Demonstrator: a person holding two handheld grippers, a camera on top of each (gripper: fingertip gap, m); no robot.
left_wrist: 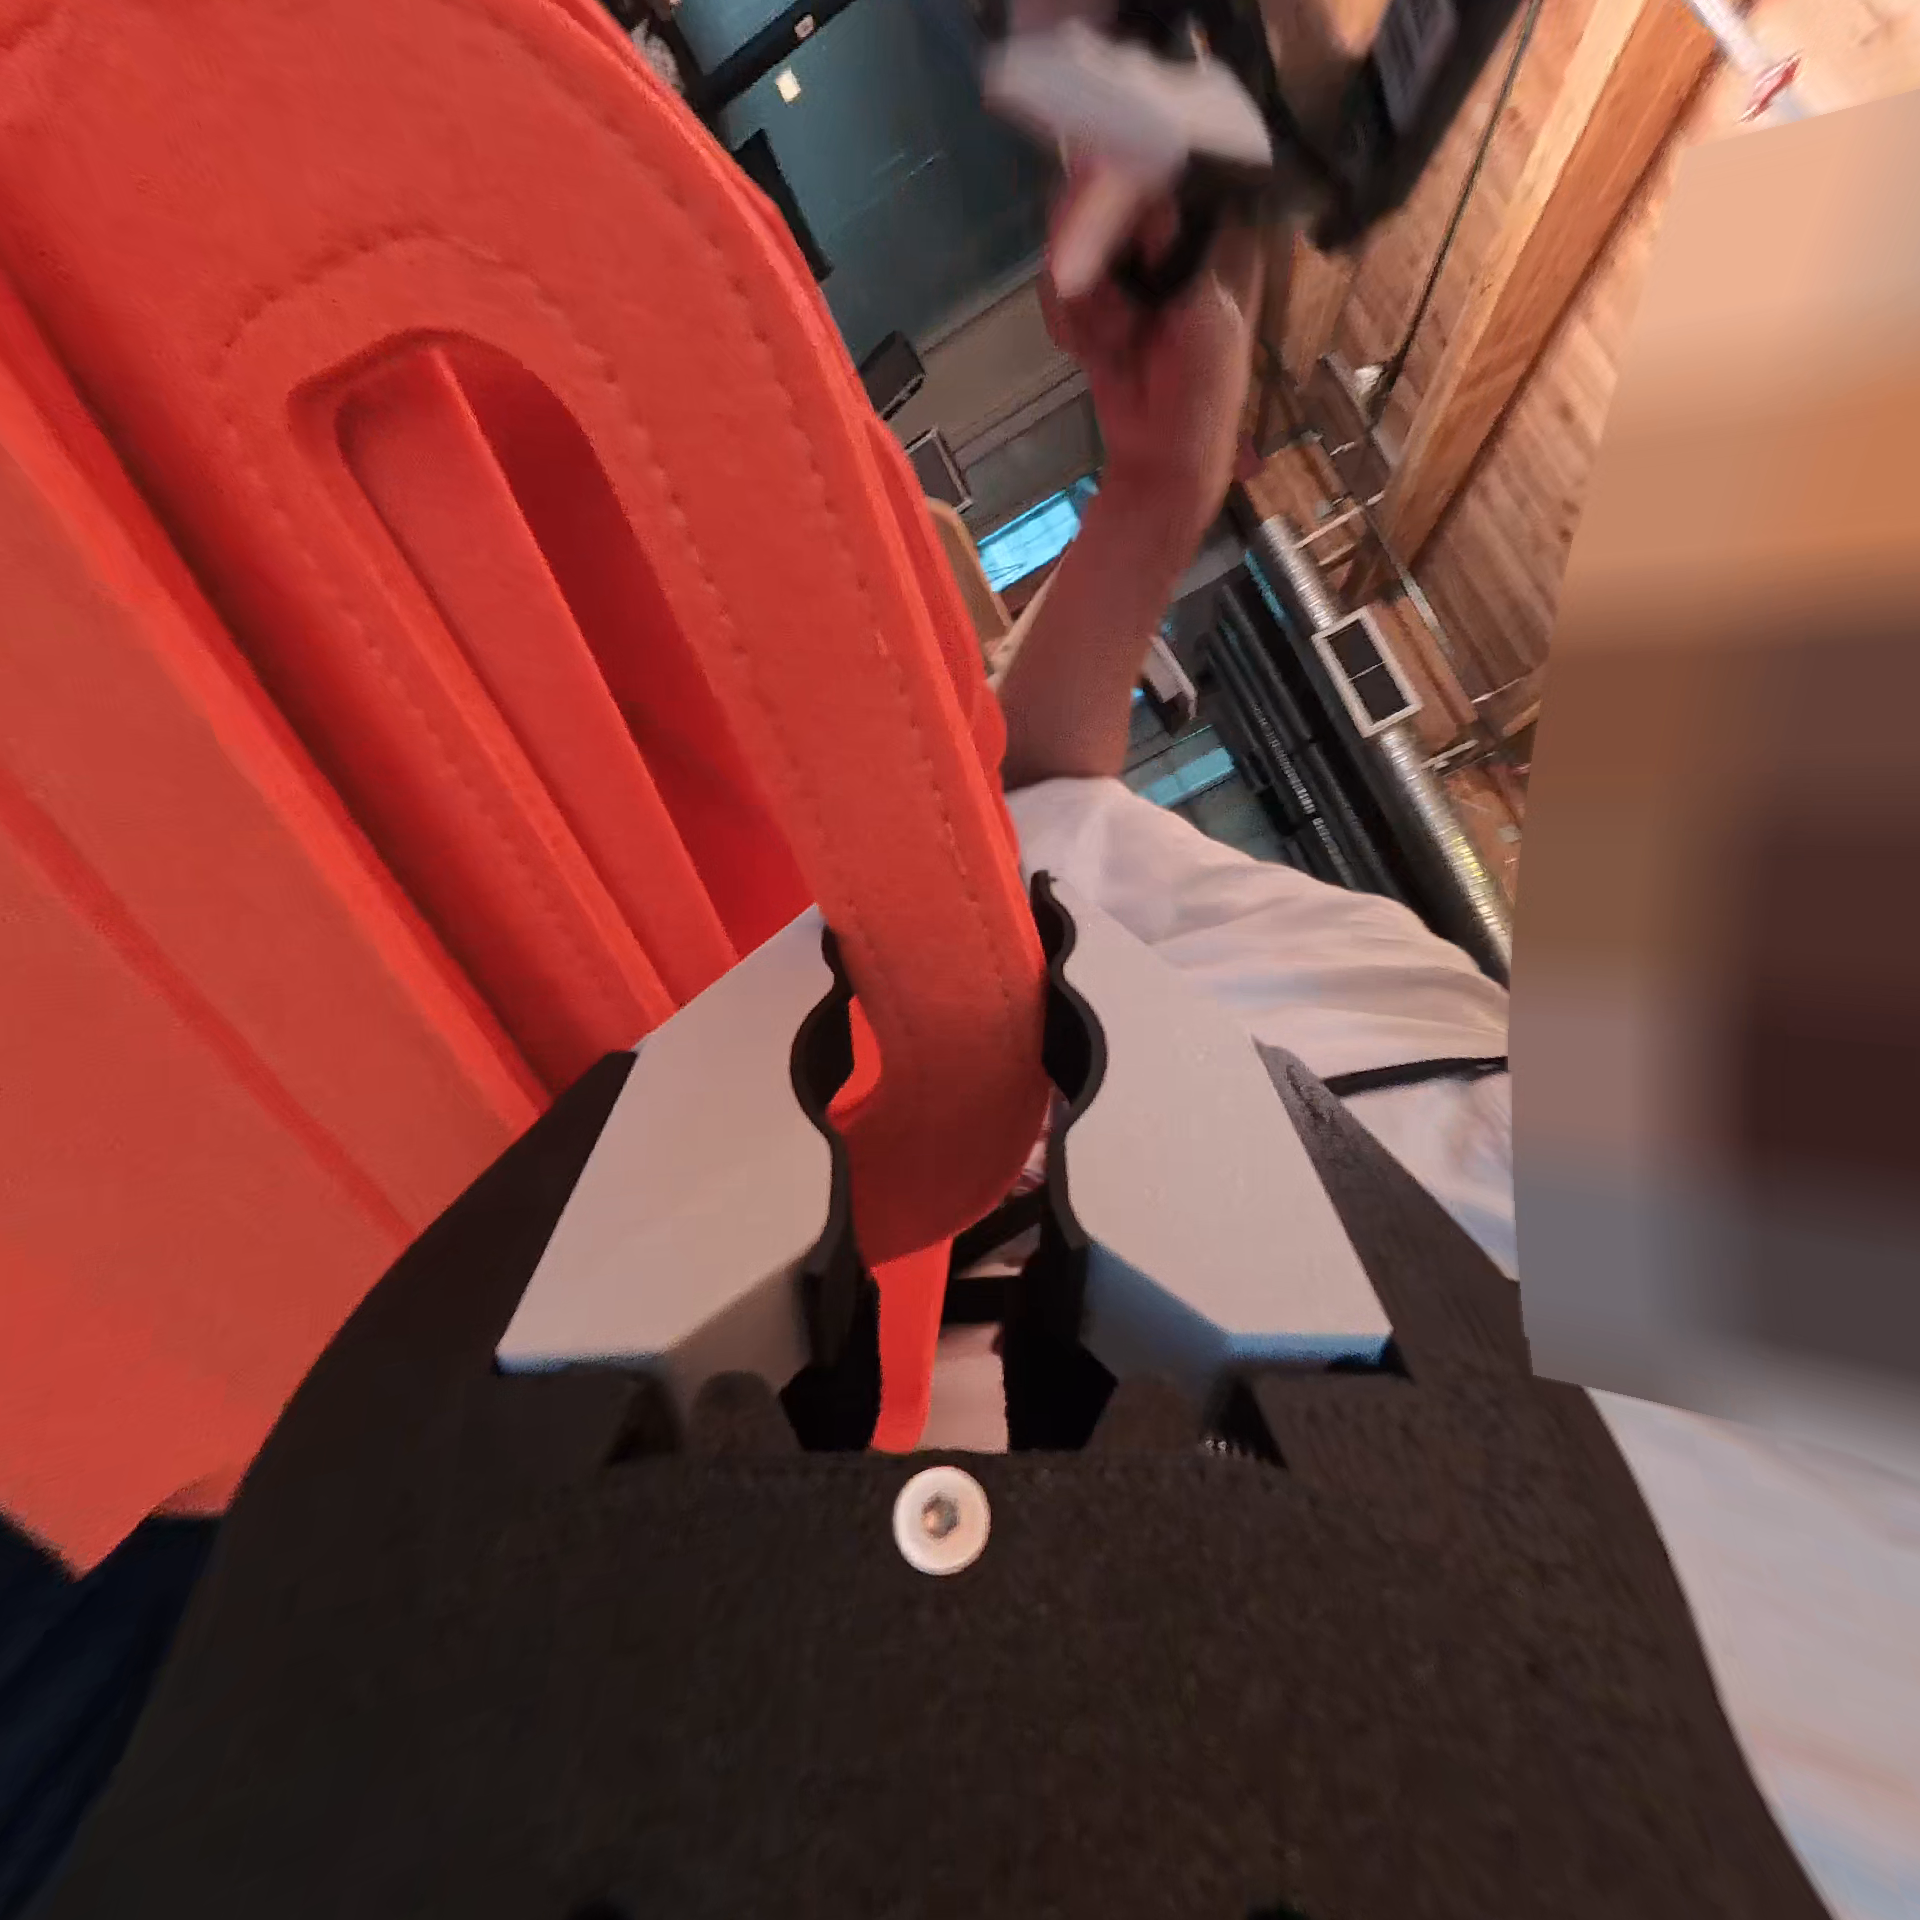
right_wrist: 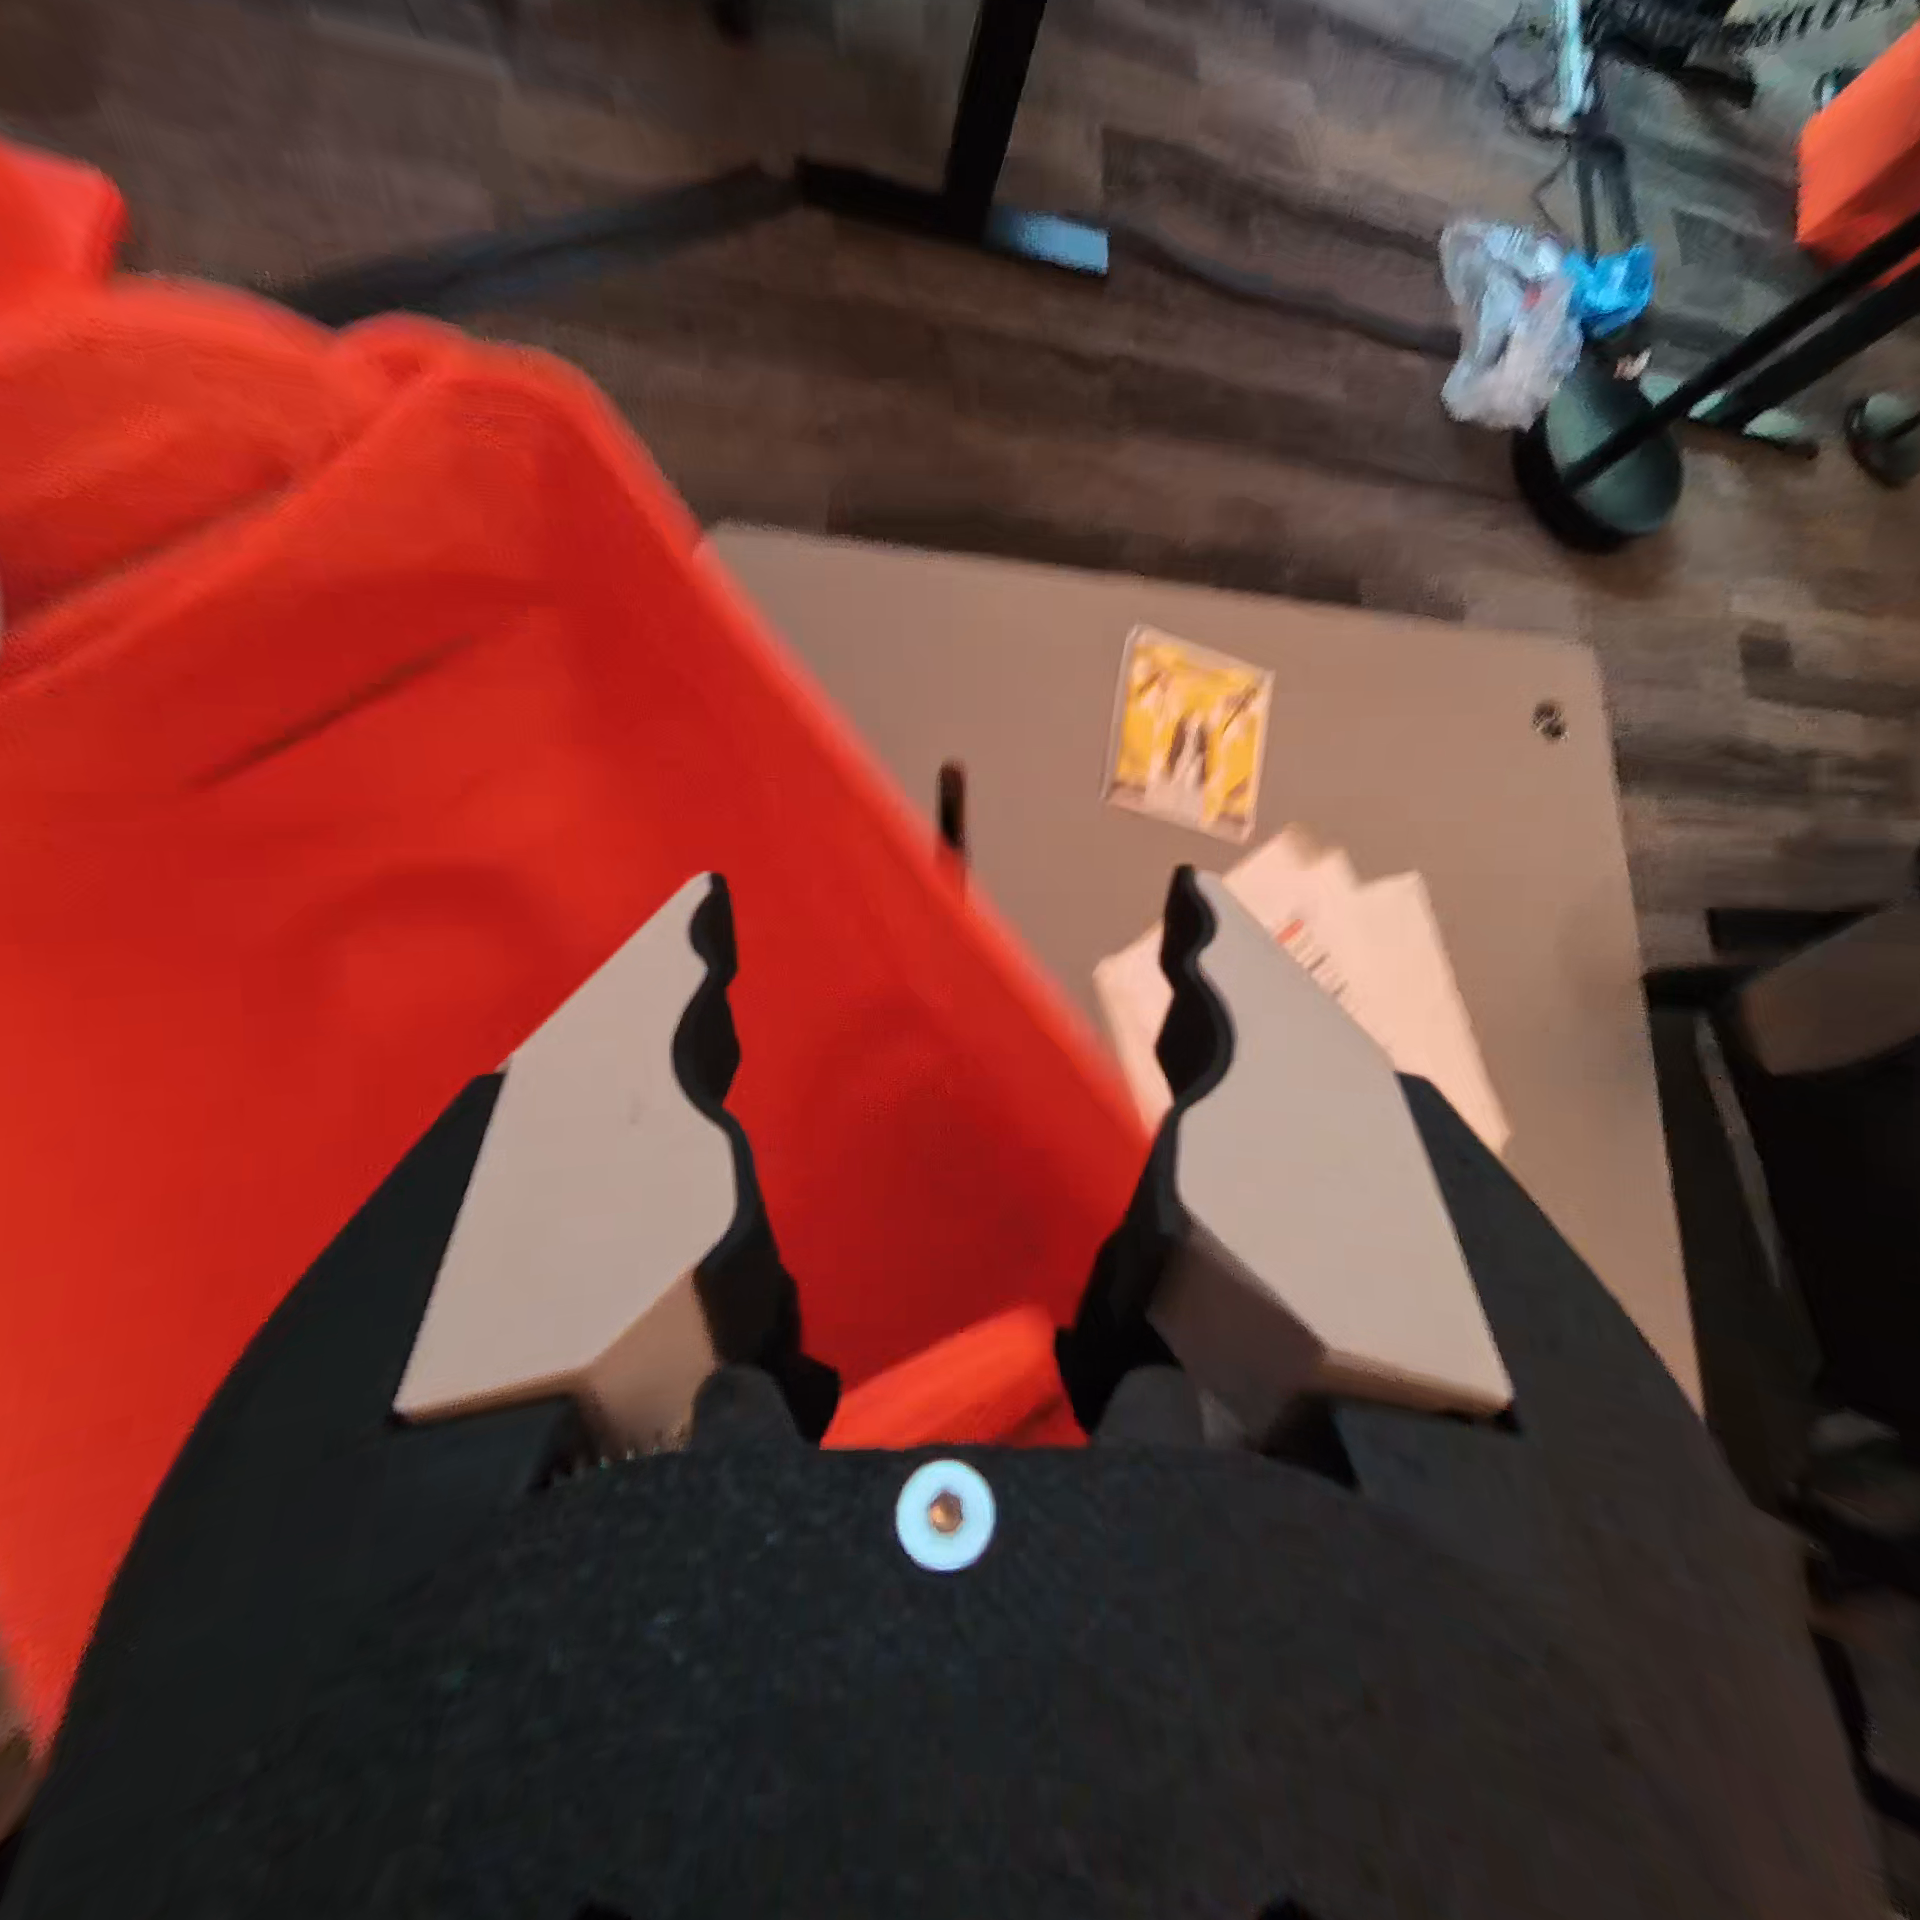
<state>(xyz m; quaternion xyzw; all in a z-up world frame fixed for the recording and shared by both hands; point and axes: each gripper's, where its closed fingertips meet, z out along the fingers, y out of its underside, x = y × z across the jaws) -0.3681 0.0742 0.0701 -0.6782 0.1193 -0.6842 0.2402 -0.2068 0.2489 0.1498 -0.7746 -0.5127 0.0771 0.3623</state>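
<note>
In the left wrist view my left gripper is shut on the padded, stitched strap of an orange fabric bag, which fills the left half of the view. The right gripper shows blurred at the top, held in a person's hand. In the right wrist view my right gripper is open and empty. It hovers over the right edge of the orange bag, with orange fabric showing between its fingers.
A beige table top below bears a yellow card and white papers. On the dark wood floor are a black round stand base, a crumpled plastic bag and a black table leg. A person's arm and white shirt are close by.
</note>
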